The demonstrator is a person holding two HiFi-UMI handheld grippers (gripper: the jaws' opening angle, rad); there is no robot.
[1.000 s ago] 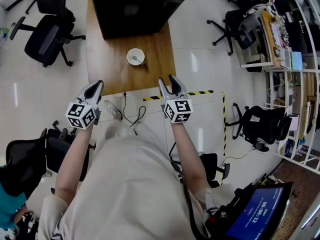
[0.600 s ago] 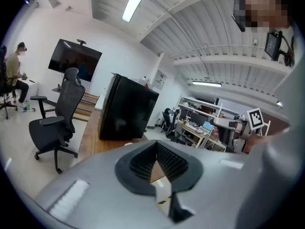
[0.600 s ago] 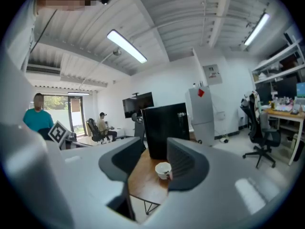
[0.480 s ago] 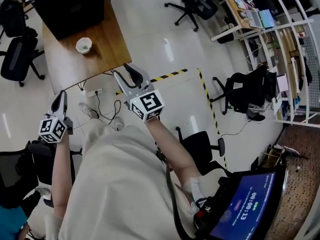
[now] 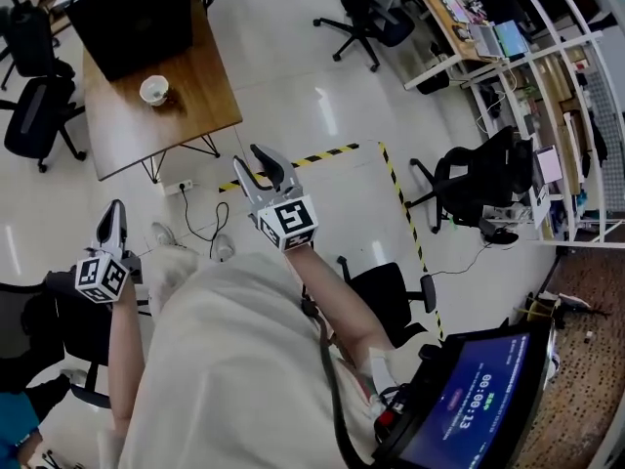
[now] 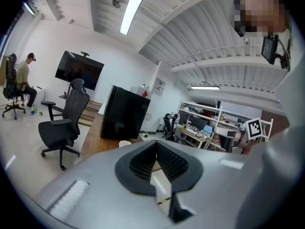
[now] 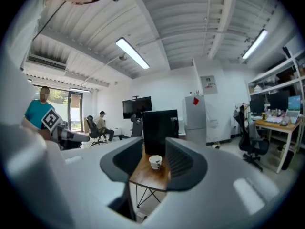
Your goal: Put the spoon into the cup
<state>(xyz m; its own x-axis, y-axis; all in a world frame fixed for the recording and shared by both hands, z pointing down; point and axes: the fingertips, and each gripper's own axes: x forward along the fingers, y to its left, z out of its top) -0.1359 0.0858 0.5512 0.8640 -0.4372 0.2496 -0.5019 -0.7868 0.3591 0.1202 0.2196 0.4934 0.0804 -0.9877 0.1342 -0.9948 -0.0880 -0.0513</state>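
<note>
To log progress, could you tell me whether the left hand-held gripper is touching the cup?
Apart: head view shows floor between the left hand-held gripper and the cup.

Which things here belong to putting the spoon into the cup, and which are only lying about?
For the job: small white round cup; brown wooden table under it; the spoon is too small to see.
Lying about: large black box on that table; black office chairs; yellow-black floor tape; blue screen.
</note>
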